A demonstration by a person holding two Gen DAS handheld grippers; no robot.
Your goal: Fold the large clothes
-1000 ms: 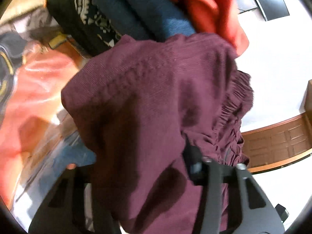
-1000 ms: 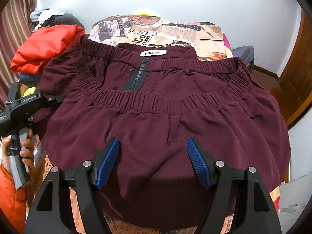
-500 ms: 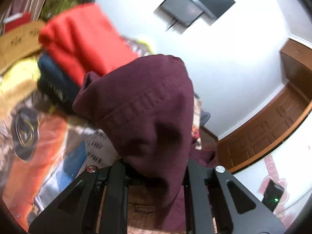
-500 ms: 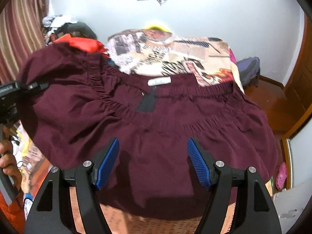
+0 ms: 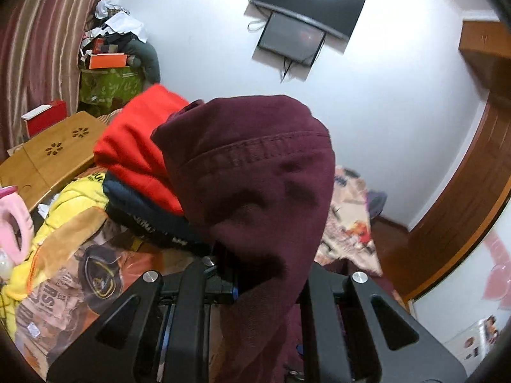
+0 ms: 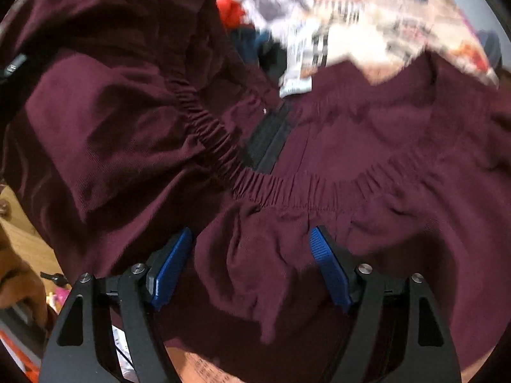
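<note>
A large maroon garment (image 6: 319,159) with elastic gathers, a black zip and a white label lies on the printed bed cover. My left gripper (image 5: 265,284) is shut on a corner of the maroon garment (image 5: 262,175) and holds it lifted, so the cloth drapes over the fingers. In the right wrist view that lifted side rises at the left (image 6: 105,111). My right gripper (image 6: 249,268) is open, its blue pads (image 6: 329,274) just above the garment's near part, with nothing between them.
A stack of folded clothes, red (image 5: 140,146) on dark blue, sits on the bed to the left. Yellow clothing (image 5: 73,210) and a wooden lap table (image 5: 48,153) lie further left. A wall screen (image 5: 303,28) hangs ahead. A wooden door (image 5: 463,191) is on the right.
My left gripper has lifted the garment's left side up and tilted upward. My right gripper has moved closer over the garment, staying open.
</note>
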